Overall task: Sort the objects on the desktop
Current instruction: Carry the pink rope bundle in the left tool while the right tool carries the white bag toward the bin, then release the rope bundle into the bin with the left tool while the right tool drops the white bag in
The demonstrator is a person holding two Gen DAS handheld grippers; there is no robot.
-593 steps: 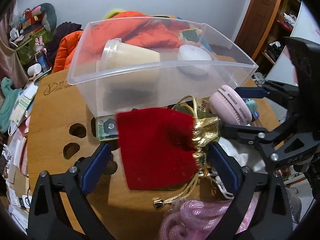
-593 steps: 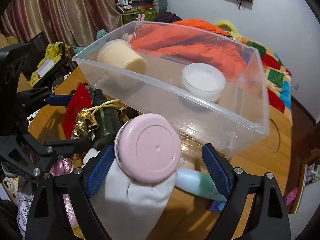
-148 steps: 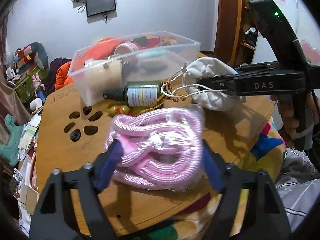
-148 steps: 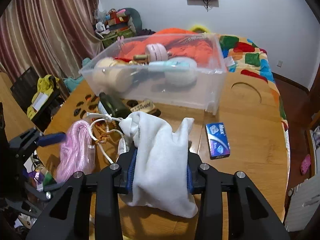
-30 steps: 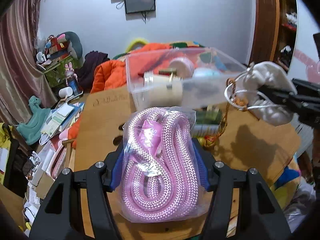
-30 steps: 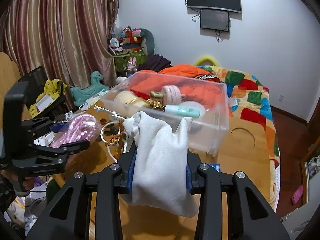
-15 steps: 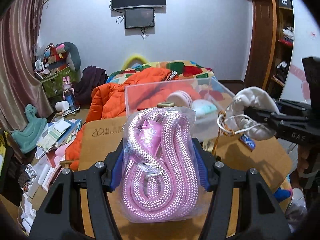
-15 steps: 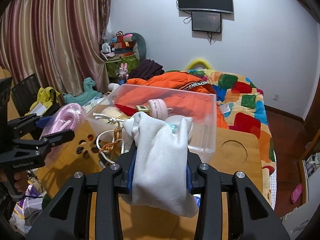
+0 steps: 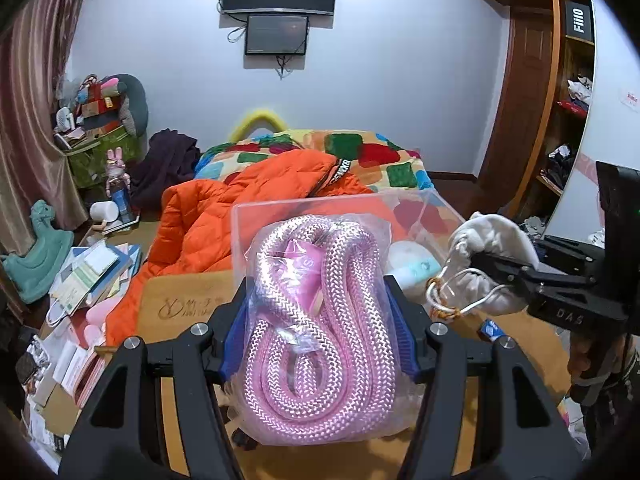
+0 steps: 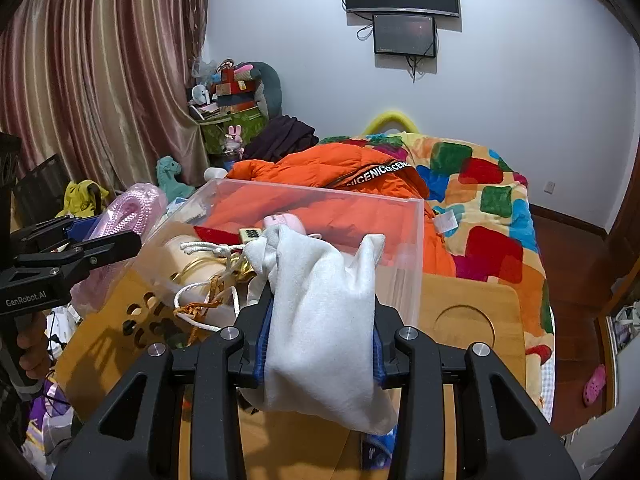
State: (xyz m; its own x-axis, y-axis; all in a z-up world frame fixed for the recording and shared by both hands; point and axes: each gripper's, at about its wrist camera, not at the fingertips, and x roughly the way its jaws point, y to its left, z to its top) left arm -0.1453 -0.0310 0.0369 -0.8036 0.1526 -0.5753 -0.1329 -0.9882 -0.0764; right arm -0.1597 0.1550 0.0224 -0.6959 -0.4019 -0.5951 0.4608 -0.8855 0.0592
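- My left gripper (image 9: 320, 336) has its fingers clamped on a clear bag of pink rope (image 9: 320, 336). The blue pads press on both sides of the bag.
- The rope is coiled in loops inside the bag, with a pink label tucked in at the top. I hold it up above the wooden surface (image 9: 188, 300).
- My right gripper (image 10: 320, 344) has its fingers clamped on a white cloth pouch (image 10: 320, 320). The pouch hangs down a little below the fingers.
- A white drawstring (image 10: 200, 288) loops out from the pouch's top on the left. An orange-brown cord (image 10: 208, 306) is tangled with it.
- The clear plastic bin (image 10: 404, 264) sits on the surface, just past both things I hold.
- In the bin I can see a pink round thing (image 10: 284, 222), something red (image 10: 218, 236), a cream cup (image 10: 188, 258) and a white round thing (image 9: 408, 254) with a pale blue-green tube by it.
- A small blue packet (image 9: 491, 329) lies on the surface, near and to the right.
- From my left camera, my right gripper is at the far right with the pouch in it.
- From my right camera, my left gripper is at the left, and a hand (image 10: 32, 354) holds its handle.
- Behind the bin there is an orange jacket (image 10: 320, 172) on a bed with a blanket of many colours (image 10: 480, 200).
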